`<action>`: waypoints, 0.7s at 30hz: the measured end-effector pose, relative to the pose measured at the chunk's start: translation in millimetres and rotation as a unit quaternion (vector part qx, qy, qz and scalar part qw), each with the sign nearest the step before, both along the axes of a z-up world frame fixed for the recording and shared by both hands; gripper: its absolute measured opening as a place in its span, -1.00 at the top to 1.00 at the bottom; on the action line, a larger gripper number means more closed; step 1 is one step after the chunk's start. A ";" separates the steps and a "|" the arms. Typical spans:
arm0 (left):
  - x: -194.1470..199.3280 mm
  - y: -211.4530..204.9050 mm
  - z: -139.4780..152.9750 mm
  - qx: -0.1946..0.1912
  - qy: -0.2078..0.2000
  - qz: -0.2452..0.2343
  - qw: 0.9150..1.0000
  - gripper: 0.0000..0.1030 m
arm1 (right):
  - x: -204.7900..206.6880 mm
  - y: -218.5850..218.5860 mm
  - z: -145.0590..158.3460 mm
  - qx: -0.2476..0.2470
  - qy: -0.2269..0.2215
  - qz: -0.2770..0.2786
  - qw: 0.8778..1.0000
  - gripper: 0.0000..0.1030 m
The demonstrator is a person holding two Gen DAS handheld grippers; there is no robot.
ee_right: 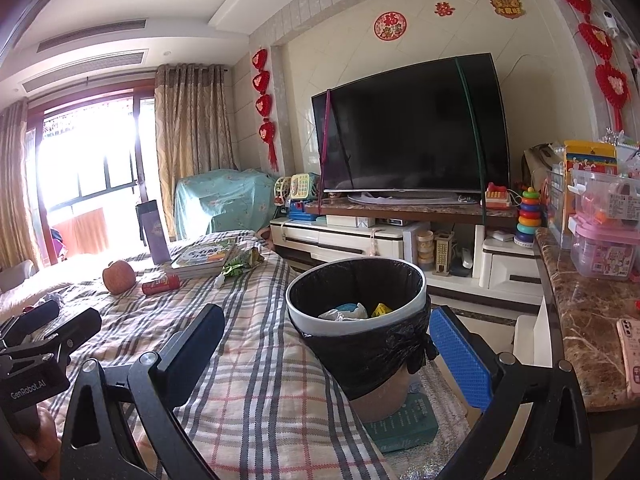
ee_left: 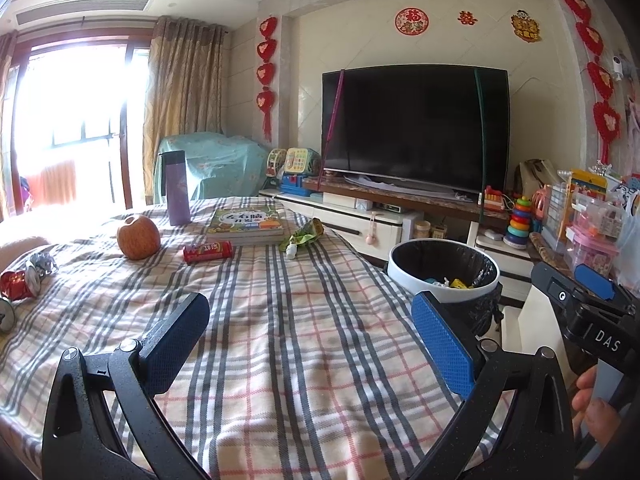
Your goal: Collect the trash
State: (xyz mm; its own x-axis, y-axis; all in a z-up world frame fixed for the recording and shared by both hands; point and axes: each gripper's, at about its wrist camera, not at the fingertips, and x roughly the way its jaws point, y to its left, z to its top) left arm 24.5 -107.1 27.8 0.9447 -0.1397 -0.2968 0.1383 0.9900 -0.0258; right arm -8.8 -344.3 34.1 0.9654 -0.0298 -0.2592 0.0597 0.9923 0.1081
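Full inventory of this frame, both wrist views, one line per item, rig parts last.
apple: 1, red-orange, on the plaid blanket, far left
snack tube: 1, red, lying beside the apple
crushed cans: at least 1, red and silver, left edge
green wrapper: 1, crumpled, beside the books
books: small stack, green cover, far side of the blanket
flask: 1, purple, upright behind the books
trash bin: 1, white rim, black liner, right of the blanket, some trash inside
TV: 1, black, on the stand
phone: 1, pink, on the marble counter
left gripper: open, empty
right gripper: open, empty
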 end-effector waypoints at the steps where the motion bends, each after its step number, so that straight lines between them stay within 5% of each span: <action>1: 0.0 -0.3 0.2 0.000 0.000 -0.001 1.000 -1.00 | 0.2 0.0 -0.3 0.001 0.001 0.000 1.000 -1.00; 21: -2.3 -3.7 0.1 0.005 -0.001 -0.008 1.000 -1.00 | -0.5 4.5 3.7 0.004 -0.002 0.006 1.000 -1.00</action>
State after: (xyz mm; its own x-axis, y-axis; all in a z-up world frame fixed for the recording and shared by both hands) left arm 22.3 -110.8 27.9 0.9428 -0.1519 -0.2966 0.1541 0.9879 -0.0162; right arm -9.3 -339.8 37.8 0.9667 -0.0160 -0.2555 0.0470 0.9922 0.1157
